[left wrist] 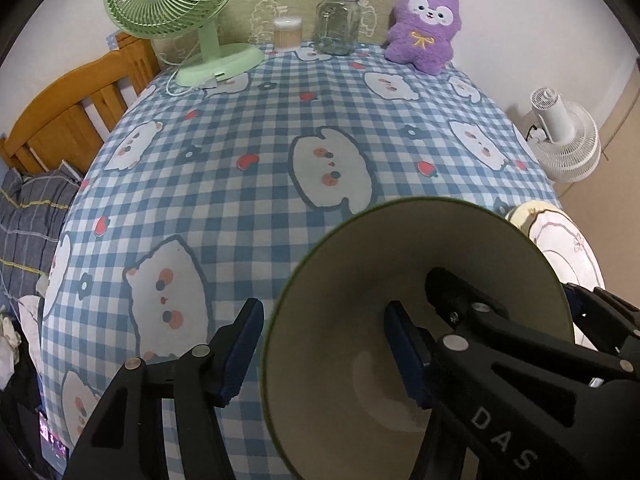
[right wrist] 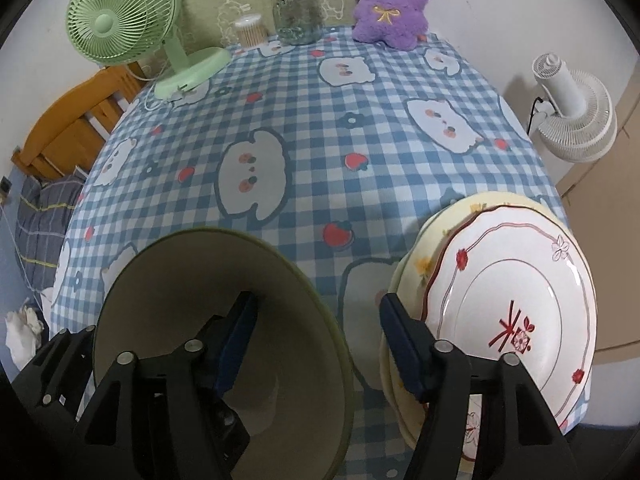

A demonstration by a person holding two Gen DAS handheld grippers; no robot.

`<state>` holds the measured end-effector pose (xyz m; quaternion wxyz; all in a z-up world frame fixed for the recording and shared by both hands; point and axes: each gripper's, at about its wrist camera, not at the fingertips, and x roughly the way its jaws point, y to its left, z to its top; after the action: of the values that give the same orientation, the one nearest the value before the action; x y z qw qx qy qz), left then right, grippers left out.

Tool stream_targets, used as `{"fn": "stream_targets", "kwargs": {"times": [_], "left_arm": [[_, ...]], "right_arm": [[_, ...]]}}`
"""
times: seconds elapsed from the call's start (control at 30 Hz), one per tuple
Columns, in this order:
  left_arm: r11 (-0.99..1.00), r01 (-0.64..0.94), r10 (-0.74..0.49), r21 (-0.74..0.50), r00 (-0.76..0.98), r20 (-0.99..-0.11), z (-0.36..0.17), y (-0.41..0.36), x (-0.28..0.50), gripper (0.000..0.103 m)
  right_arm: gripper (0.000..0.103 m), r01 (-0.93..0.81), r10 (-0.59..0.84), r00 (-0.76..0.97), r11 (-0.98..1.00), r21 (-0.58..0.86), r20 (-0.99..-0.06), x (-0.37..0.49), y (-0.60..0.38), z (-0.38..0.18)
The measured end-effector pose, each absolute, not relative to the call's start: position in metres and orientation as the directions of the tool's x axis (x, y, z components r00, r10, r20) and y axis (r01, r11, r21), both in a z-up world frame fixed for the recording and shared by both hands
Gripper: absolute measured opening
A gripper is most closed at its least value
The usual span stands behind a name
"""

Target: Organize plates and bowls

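My view: blue checked tablecloth (left wrist: pixel 248 128) w/ bear prints fills mid frame. Green fan (left wrist: pixel 176 4) upper left, glass jar (left wrist: pixel 338 20) and purple plush (left wrist: pixel 424 24) along top, white fan (left wrist: pixel 564 136) at right edge.

Green bowl (left wrist: pixel 400 280) lower centre. Left gripper (left wrist: pixel 324 356) fingers straddle its rim, apart.

Right gripper (right wrist: pixel 320 348) spread too, its left finger inside bowl; plates (right wrist: pixel 516 304) lower right, stack base hidden.
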<state>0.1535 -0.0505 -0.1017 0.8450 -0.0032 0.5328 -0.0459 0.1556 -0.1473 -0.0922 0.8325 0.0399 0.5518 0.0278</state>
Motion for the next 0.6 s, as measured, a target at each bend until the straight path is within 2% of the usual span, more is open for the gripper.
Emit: {"fn": "stream_targets", "kwargs": {"times": [0.1, 0.37, 0.6], "left_arm": [[0.993, 0.082, -0.108, -0.080, 0.429, -0.897, -0.1013, -0.0516, 0.1505, 0.054], [0.991, 0.094, -0.125, -0.093, 0.421, -0.898, -0.1018, -0.0524, 0.1506, 0.053], [0.989, 0.099, -0.144, -0.114, 0.385, -0.912, -0.1021, -0.0497, 0.1478, 0.054]], "right_arm": [[0.061, 0.008, 0.108, 0.382, 0.993, 0.120, -0.918, 0.1547, -0.1482, -0.0944], [0.048, 0.005, 0.160, 0.364, 0.985, 0.174, -0.918, 0.1541, -0.1482, -0.0966], [0.047, -0.010, 0.149, 0.342, 0.988, 0.155, -0.928, 0.1500, -0.1439, -0.0934]]}}
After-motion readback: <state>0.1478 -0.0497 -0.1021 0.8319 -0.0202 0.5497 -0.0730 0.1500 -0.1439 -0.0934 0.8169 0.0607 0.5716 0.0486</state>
